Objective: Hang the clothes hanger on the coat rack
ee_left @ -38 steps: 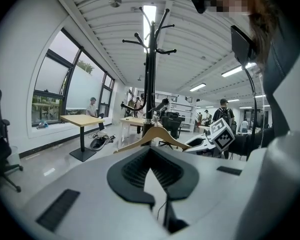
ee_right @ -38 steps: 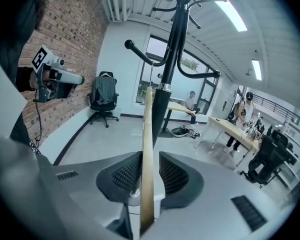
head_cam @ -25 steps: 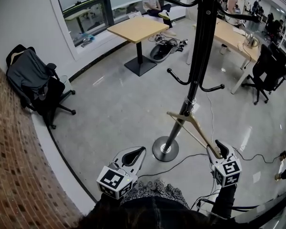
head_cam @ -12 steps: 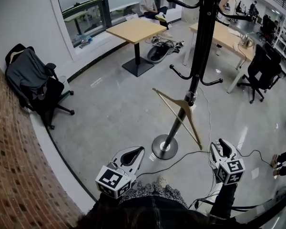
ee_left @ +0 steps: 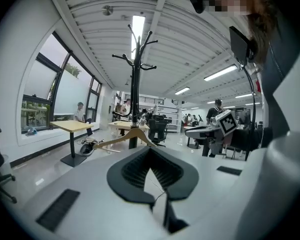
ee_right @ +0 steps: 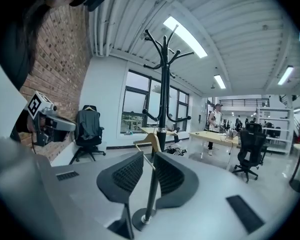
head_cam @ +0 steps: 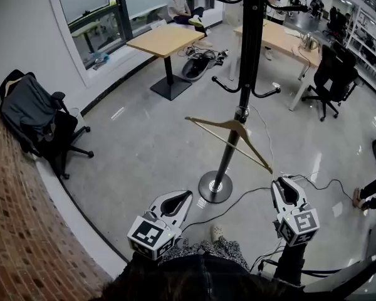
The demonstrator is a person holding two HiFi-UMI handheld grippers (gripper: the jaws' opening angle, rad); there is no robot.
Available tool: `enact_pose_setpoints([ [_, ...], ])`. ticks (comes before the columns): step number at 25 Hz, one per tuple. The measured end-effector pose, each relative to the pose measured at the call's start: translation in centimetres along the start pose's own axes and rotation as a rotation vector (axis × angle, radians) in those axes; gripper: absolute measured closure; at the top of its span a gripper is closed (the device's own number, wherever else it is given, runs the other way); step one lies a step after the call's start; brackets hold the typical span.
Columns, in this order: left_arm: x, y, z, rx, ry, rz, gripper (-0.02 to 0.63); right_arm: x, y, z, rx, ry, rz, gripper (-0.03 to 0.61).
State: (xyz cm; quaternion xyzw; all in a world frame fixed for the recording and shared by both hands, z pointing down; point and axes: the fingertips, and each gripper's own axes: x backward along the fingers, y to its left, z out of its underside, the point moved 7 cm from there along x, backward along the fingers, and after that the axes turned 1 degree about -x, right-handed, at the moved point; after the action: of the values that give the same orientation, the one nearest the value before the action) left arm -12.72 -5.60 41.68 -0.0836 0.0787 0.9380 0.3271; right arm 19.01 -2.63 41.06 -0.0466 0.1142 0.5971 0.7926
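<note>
Grey floor (head_cam: 144, 137): coat rack (head_cam: 247, 42) with hanger (head_cam: 229, 127) tilted at its pole. Right gripper (head_cam: 284, 182), 3 o'clock of the base, jaws closing on nothing; left gripper (head_cam: 187, 194), 8 o'clock, jaws together, empty.

Hand-held gripper (ee_left: 151, 151) jaws together; hanger (ee_left: 115, 141) before coat rack (ee_left: 135, 84)

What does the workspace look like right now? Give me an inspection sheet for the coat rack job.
Surface: glossy grey floor.
Job's things: black coat rack upright; wooden hanger tilted, top at the pole, lower end by the right gripper.
Clutter: gear pile on the floor beside a wooden table.
Grippers: left gripper shut, empty; right gripper jaws closing, hanger's end at their mouth, pads not pressing it.
Cables: cable crosses the floor near the rack's base.
Surroundings: brick wall, jacket-draped office chair, seated person.
</note>
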Motion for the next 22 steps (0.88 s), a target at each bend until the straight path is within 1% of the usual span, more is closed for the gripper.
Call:
enact_pose_setpoints([
  [2, 0.4, -0.6, 0.2, -0.004, 0.000, 0.028, 0.607, 1.1, 1.4, -0.2, -0.040, -0.032, 0.001, 0.544],
  [3, 0.6, -0.9, 0.4, -0.003, 0.000, 0.041, 0.607, 1.6, 2.1, -0.2, -0.054, -0.041, 0.002, 0.565],
  [6, 1.0, -1.5, 0.9, 0.005, 0.000, 0.075, 0.607, 3.1, 3.6, 0.4, -0.057, -0.028, 0.014, 0.566],
  [10, 1.0, -2.3, 1.1, 0.011, -0.004, 0.112, 0.607, 4.3, 5.4, 0.2, -0.049, -0.021, 0.015, 0.568],
  [13, 0.8, -3.1, 0.8, -0.001, -0.019, 0.131, 0.607, 4.7, 6.7, -0.2, -0.028, -0.024, -0.015, 0.568],
  [15, 0.6, -3.6, 0.6, -0.008, -0.027, 0.137, 0.607, 4.7, 7.4, -0.4, -0.016, 0.002, -0.047, 0.568],
  [17, 0.4, -4.2, 0.4, -0.013, -0.033, 0.139, 0.607, 5.0, 7.8, -0.4, -0.021, 0.007, -0.059, 0.568],
  [19, 0.2, -4.8, 0.0, -0.021, -0.038, 0.136, 0.607, 5.5, 7.8, -0.1, -0.016, 0.012, -0.048, 0.568],
  [22, 0.0, -5.7, -0.5, -0.035, -0.047, 0.123, 0.607, 6.4, 7.5, 0.4, 0.020, 0.017, -0.035, 0.568],
])
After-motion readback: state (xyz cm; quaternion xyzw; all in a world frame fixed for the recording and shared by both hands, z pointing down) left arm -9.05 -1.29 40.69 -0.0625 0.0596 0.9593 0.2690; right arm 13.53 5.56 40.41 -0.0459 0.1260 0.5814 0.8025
